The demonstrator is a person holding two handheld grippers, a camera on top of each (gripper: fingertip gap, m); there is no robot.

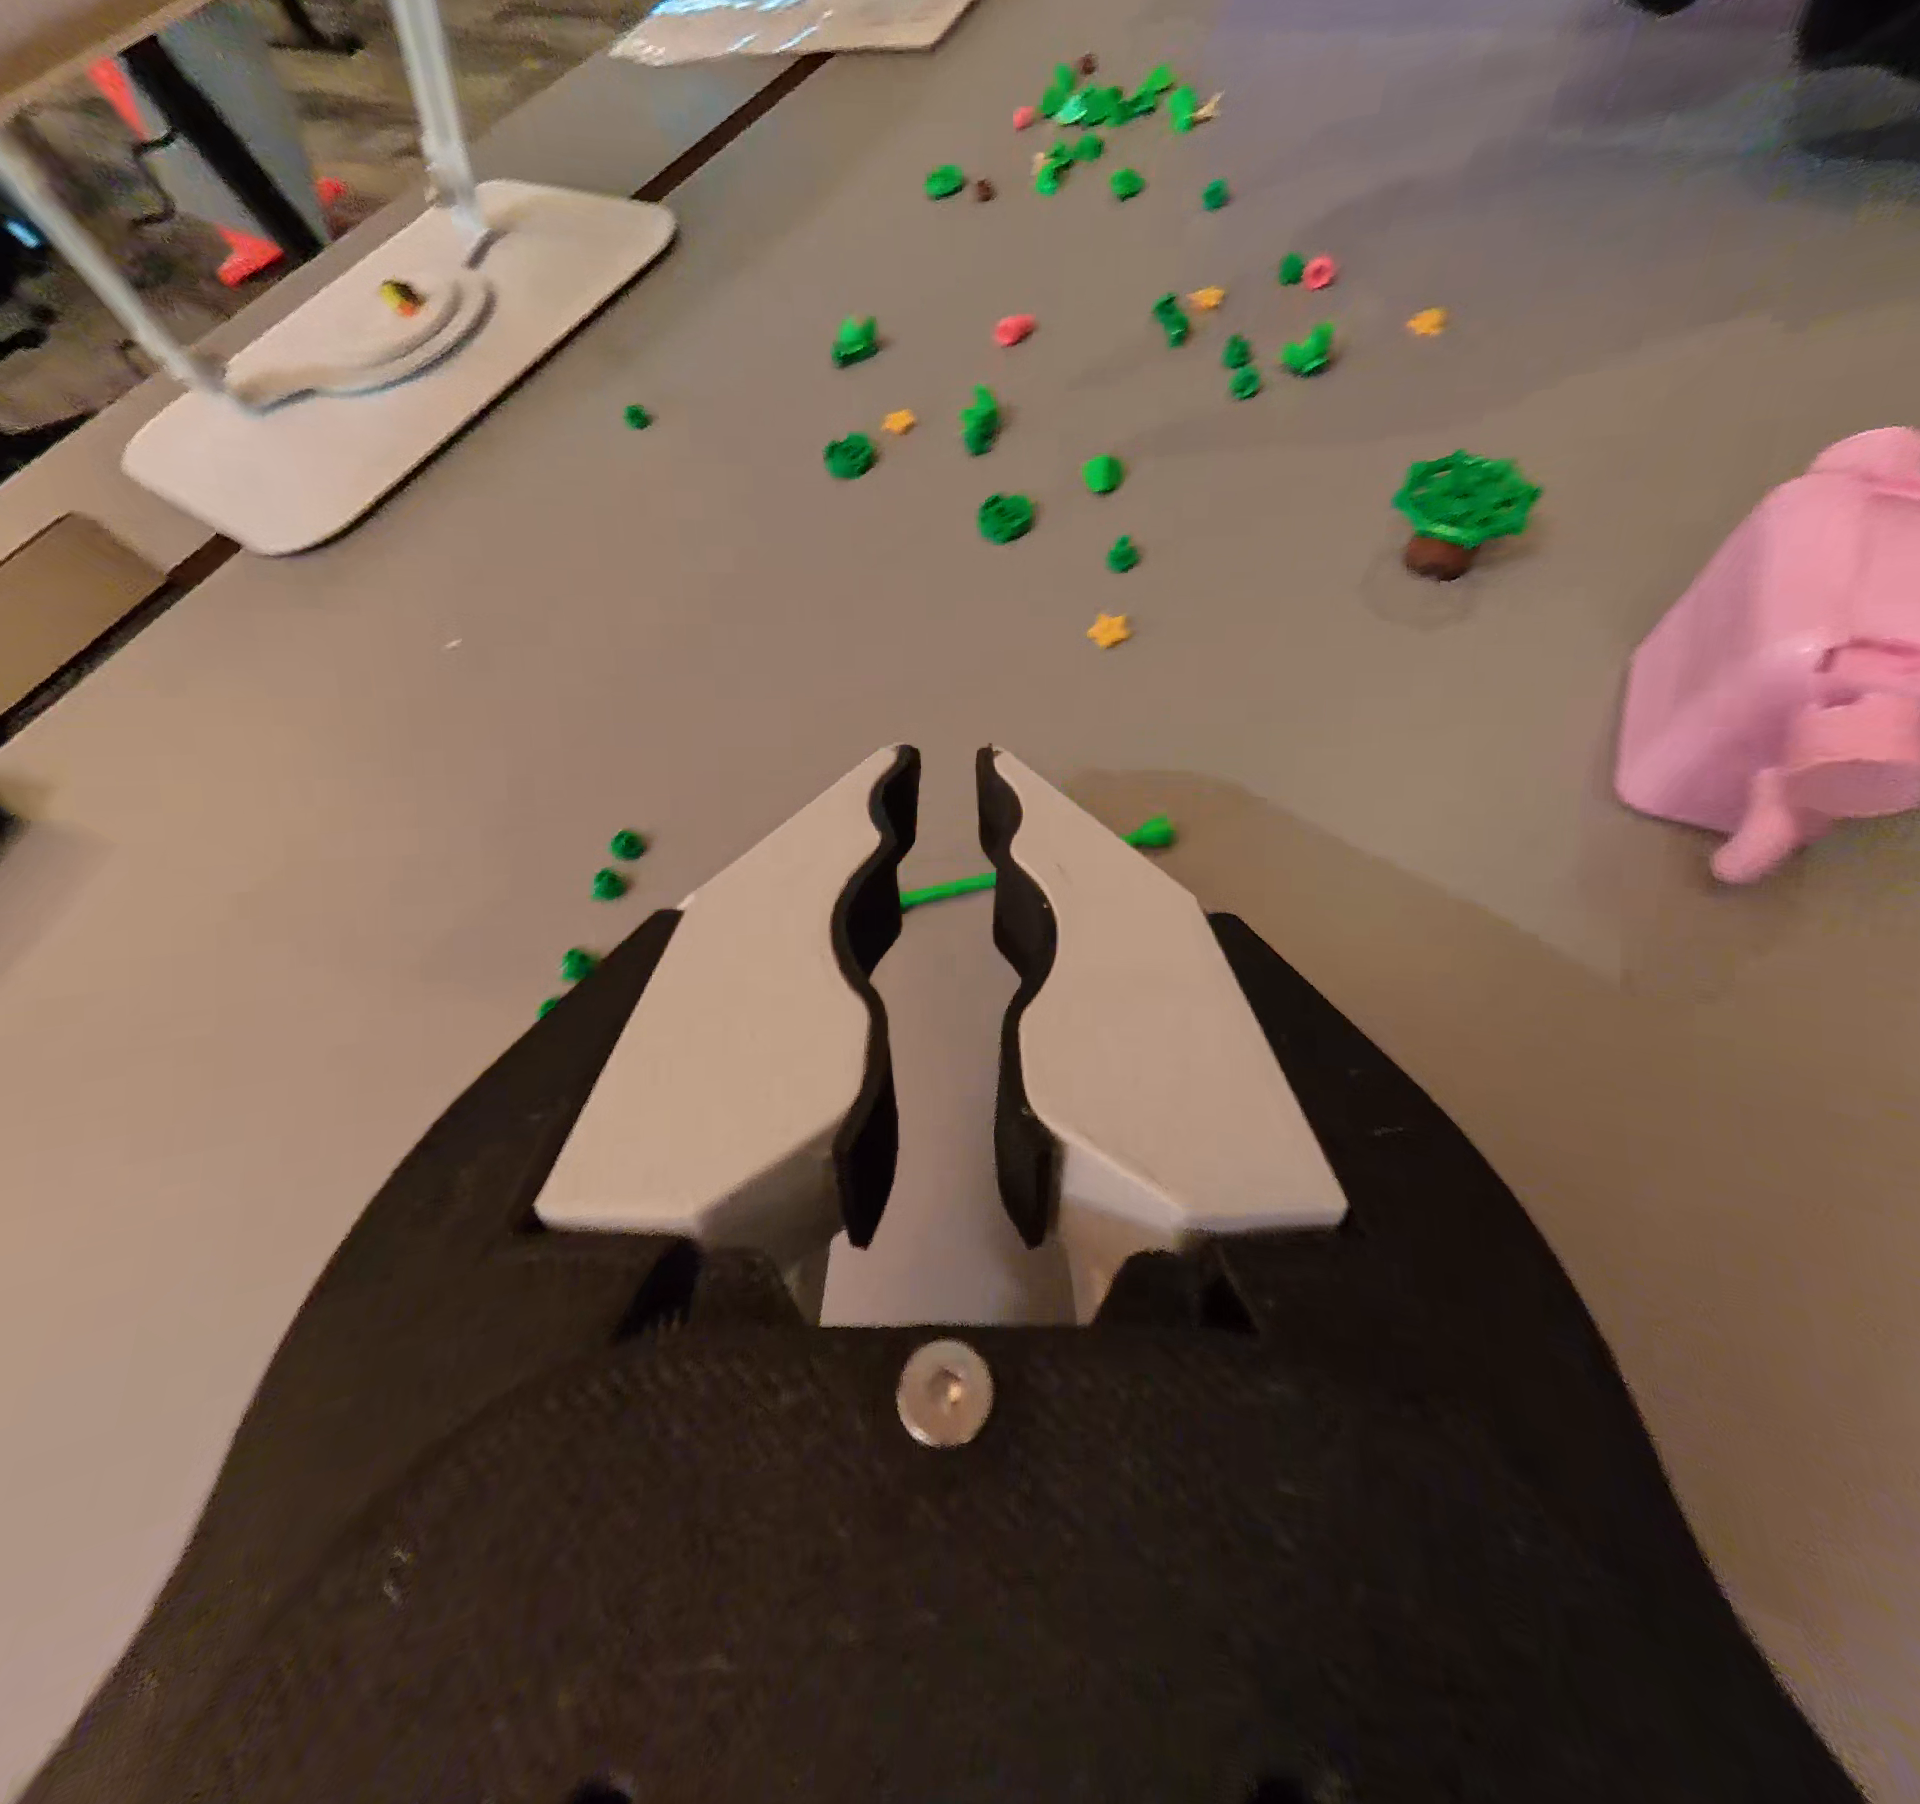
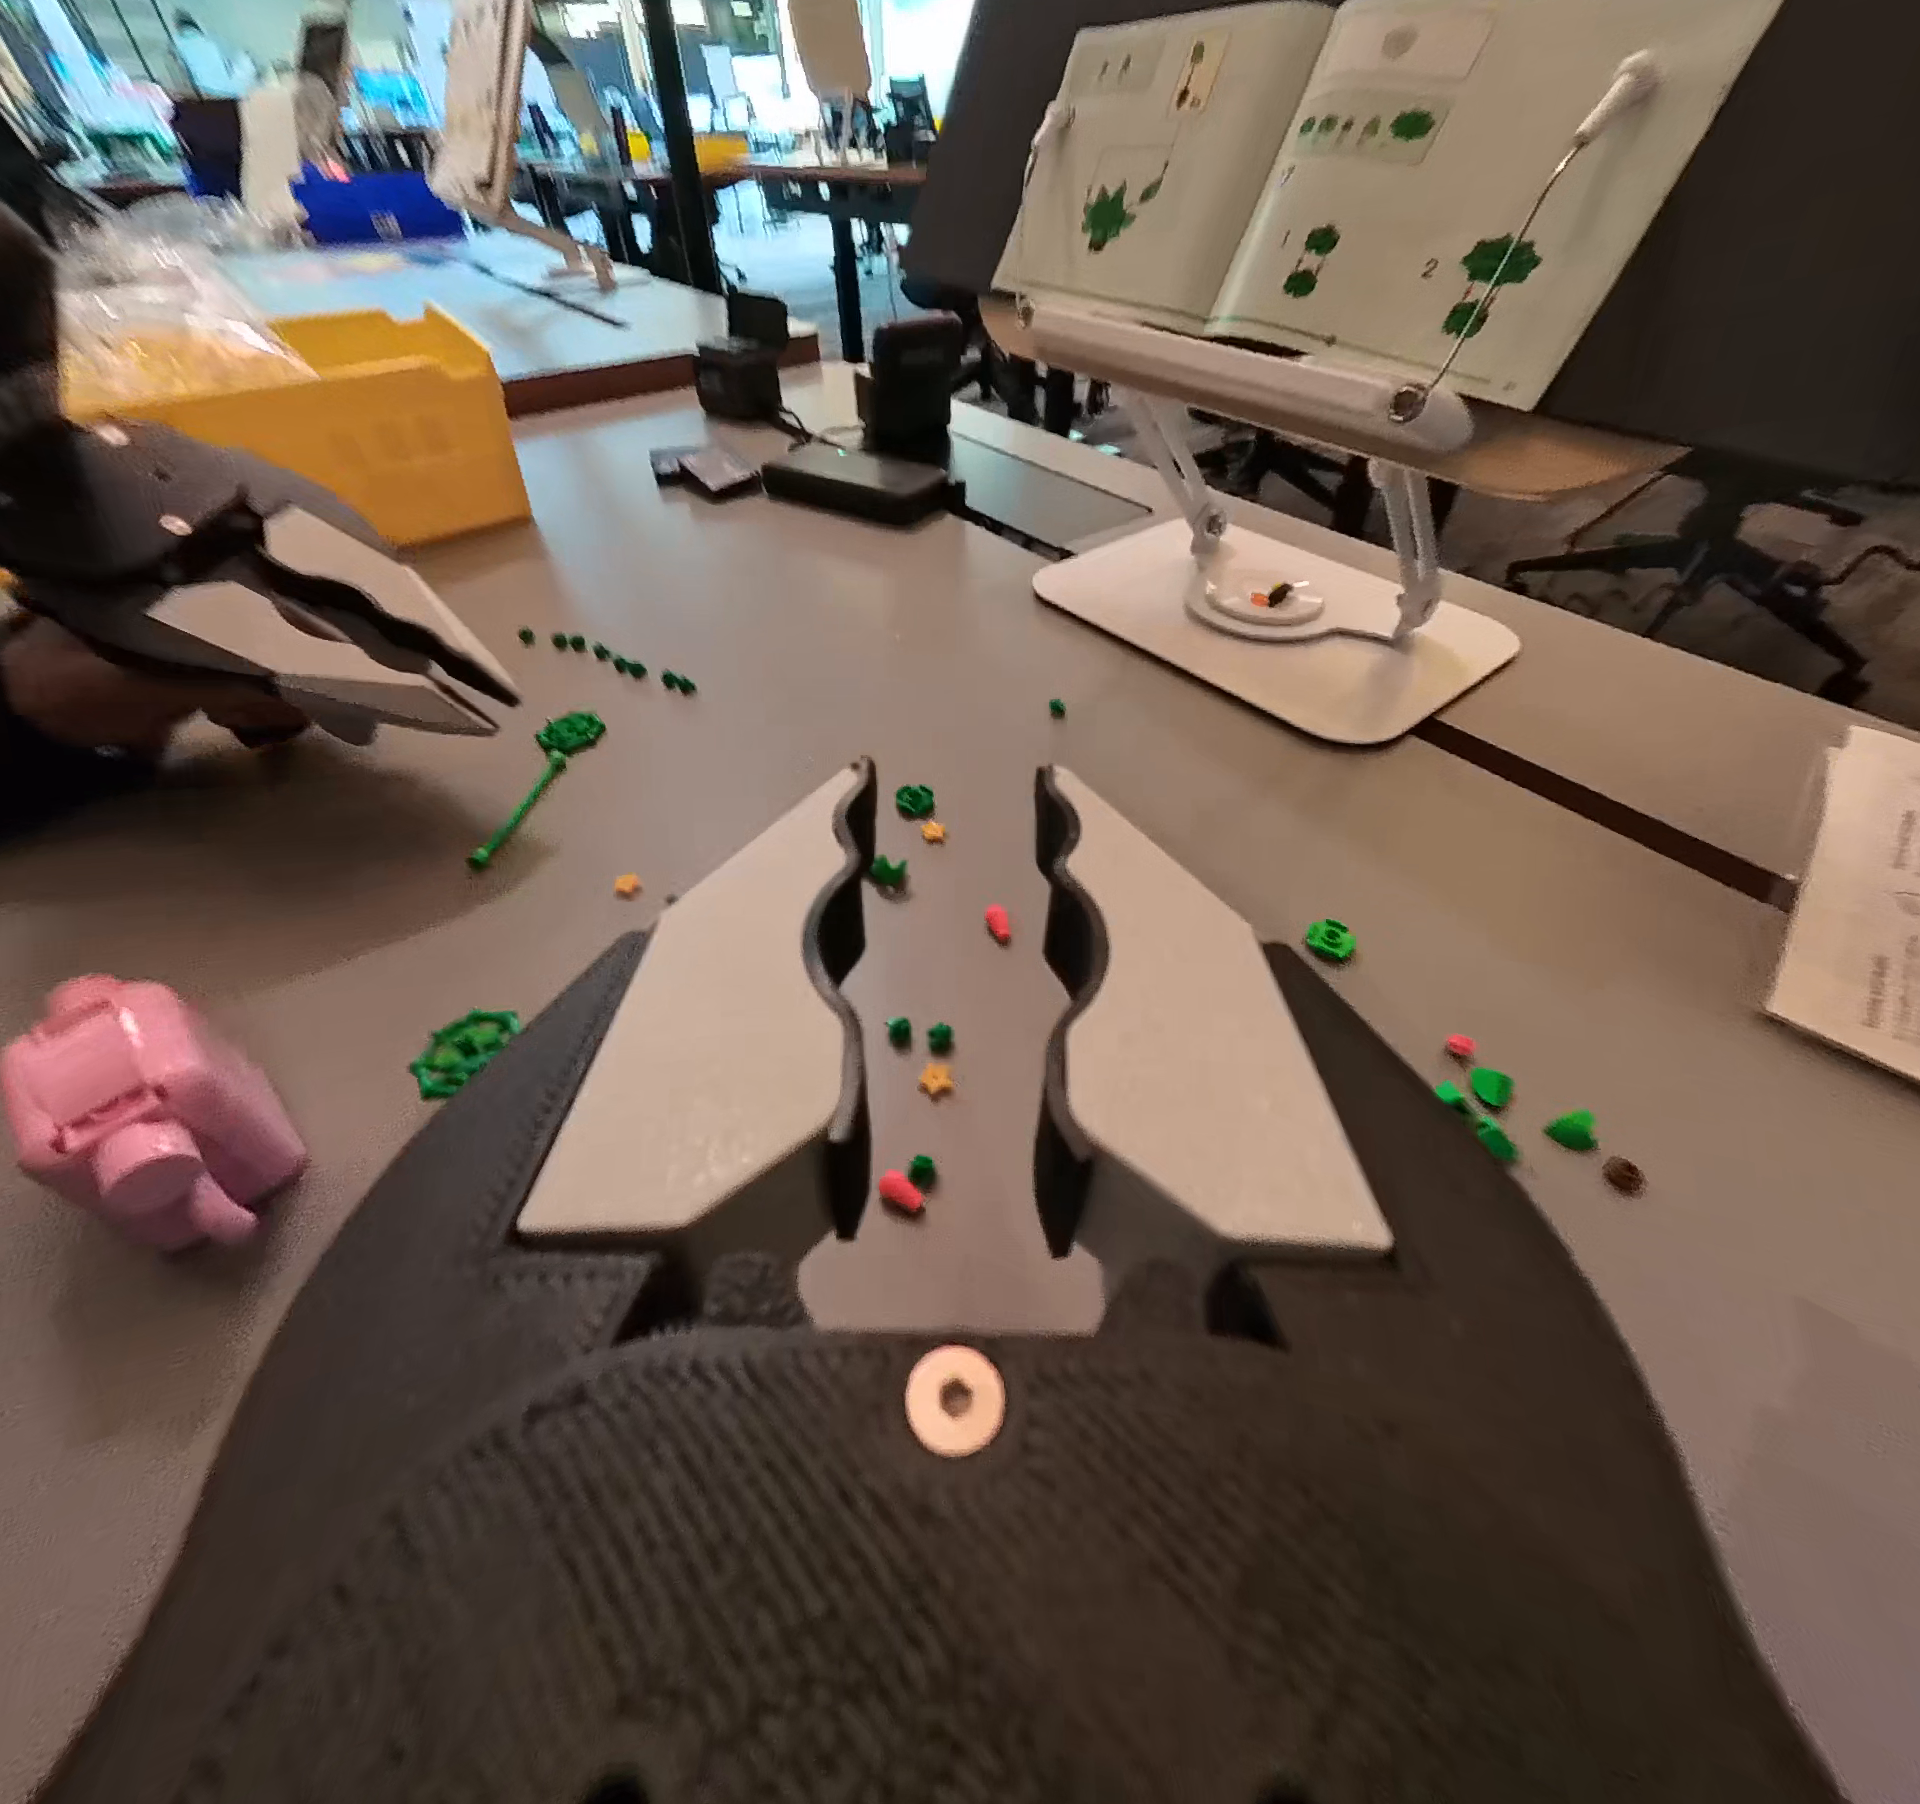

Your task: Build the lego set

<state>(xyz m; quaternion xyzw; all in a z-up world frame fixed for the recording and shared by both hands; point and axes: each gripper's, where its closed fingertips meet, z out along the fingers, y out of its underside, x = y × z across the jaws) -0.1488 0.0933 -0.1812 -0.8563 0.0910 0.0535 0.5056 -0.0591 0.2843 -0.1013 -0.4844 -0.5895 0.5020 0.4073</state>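
My left gripper [image 1: 948, 752] hangs low over the grey table [image 1: 520, 715], its jaws a narrow gap apart with nothing between them. A thin green stem [image 1: 945, 890] lies on the table beneath its fingers. In the right wrist view the left gripper [image 2: 499, 710] sits at the left, its tips just beside the stem [image 2: 514, 814] and its round green leaf plate [image 2: 569, 734]. My right gripper [image 2: 951, 772] is open and empty above loose small green, yellow star and pink pieces [image 2: 935, 1079]. A green web-shaped leaf plate on a brown piece [image 1: 1465, 507] stands near a pink pig-shaped figure [image 1: 1787, 674].
An open instruction booklet [image 2: 1351, 175] rests on a white stand whose base [image 2: 1299, 632] sits at the table's far edge. A yellow bin [image 2: 395, 435], black devices [image 2: 852, 476] and a paper sheet [image 2: 1860, 902] lie around. More green pieces [image 1: 1101, 107] are scattered farther out. About 25 cm separates my left fingertips from my right. The thin green stem [image 1: 945, 890] is about 4 cm from my left fingertips and 25 cm from my right. It is also in sight in the right wrist view [image 2: 540, 783].
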